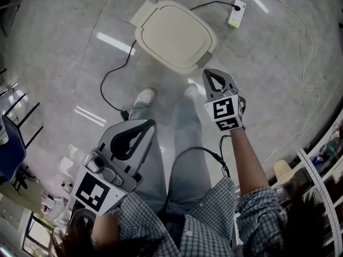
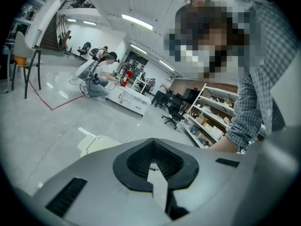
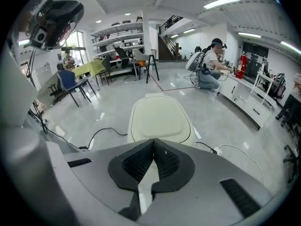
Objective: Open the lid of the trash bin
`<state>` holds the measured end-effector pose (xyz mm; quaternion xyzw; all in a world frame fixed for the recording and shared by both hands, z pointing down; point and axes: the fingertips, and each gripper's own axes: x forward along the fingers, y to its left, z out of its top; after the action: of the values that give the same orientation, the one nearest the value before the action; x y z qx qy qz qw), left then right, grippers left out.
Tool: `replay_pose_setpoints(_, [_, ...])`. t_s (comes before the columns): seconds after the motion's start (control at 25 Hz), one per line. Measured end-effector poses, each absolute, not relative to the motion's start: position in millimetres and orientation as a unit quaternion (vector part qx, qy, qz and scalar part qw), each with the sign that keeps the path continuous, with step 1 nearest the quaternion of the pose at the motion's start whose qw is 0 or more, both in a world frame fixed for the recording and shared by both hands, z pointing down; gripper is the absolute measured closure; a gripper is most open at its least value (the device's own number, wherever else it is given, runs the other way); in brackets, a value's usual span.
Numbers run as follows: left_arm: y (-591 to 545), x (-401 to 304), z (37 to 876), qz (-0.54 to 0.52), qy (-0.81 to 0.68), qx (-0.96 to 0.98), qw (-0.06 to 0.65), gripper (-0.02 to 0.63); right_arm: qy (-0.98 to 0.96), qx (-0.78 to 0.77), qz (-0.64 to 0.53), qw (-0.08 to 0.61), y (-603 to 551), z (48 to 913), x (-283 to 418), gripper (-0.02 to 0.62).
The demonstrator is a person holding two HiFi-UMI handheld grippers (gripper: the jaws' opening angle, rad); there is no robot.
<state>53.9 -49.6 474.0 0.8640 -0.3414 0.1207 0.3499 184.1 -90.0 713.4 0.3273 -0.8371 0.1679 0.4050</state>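
The right gripper (image 1: 213, 75) is shut, with its two tips pressed together and nothing between them (its own view (image 3: 153, 142) shows this best). It hangs in the air over the floor, just past the person's shoes (image 1: 143, 97). The trash bin (image 1: 174, 33) sits on the floor near this gripper, at about 11 o'clock from it in the head view, and they do not touch. Its cream lid (image 3: 160, 118) lies flat and closed. In the right gripper view the bin is straight ahead at 12 o'clock.

The left gripper (image 1: 147, 125) is shut too and holds nothing. It is lower and well apart from the bin, which lies at about 1 o'clock from it.

A black cable (image 1: 114, 71) curls on the floor at the bin's 8 o'clock. A white power strip (image 1: 236, 13) lies at its 2 o'clock.
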Motion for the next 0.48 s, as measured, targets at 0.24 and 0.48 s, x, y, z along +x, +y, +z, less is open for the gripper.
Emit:
replay_pose_setpoints(0.24, [-45.1, 52.7, 482.5, 0.129, -0.339, 0.861, 0.356, 0.607, -0.830, 0.307, 0.176, 0.432, -86.1, 746.3, 189.5, 0.575])
replay_pose_setpoints(0.48, [-44.5, 48.8, 488.3, 0.130, -0.347, 0.855, 0.363, 0.607, -0.817, 0.306, 0.192, 0.449, -88.1, 769.8, 191.4, 0.575])
